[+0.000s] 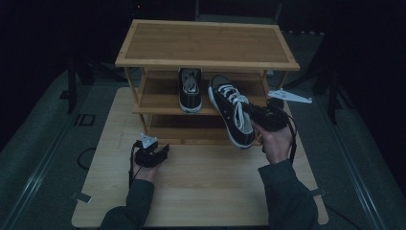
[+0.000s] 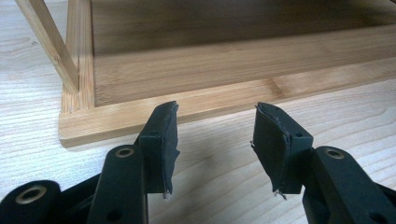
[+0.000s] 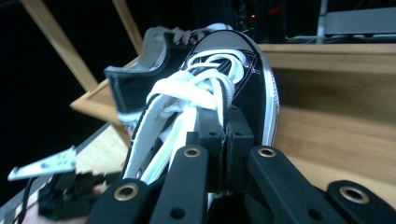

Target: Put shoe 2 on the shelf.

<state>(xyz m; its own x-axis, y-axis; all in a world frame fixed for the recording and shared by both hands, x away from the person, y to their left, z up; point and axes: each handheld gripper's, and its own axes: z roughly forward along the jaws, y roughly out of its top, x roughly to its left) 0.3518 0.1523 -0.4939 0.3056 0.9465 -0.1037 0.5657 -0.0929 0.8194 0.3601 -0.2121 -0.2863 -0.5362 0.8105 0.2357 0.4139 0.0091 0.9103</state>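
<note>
A: Three-tier bamboo rack (image 1: 207, 44) standing at the far end of a pale wood board (image 1: 201, 191), and the right gripper (image 1: 265, 115) has a black sneaker (image 1: 232, 115) up in the air in front of the middle shelf.

B: In the right gripper view the jaws are pinched tight on the sneaker's side wall by the white laces (image 3: 191, 100), toe pointing at the rack.

A: What's around it?

B: A second sneaker (image 1: 190, 89) already sits on the middle shelf, just left of the held one, heel toward us. The rack's front right post stands close beside the raised shoe.

A: And the left gripper (image 1: 152, 154)?

B: Low over the board near the rack's bottom left corner. Its jaws stand wide apart with nothing between them; its own view looks across the bottom shelf's front rail (image 2: 224, 100).

A: Surroundings?

B: The board lies on a grey surface, cables trailing off it. Room's dark, with black stand legs at both sides.
</note>
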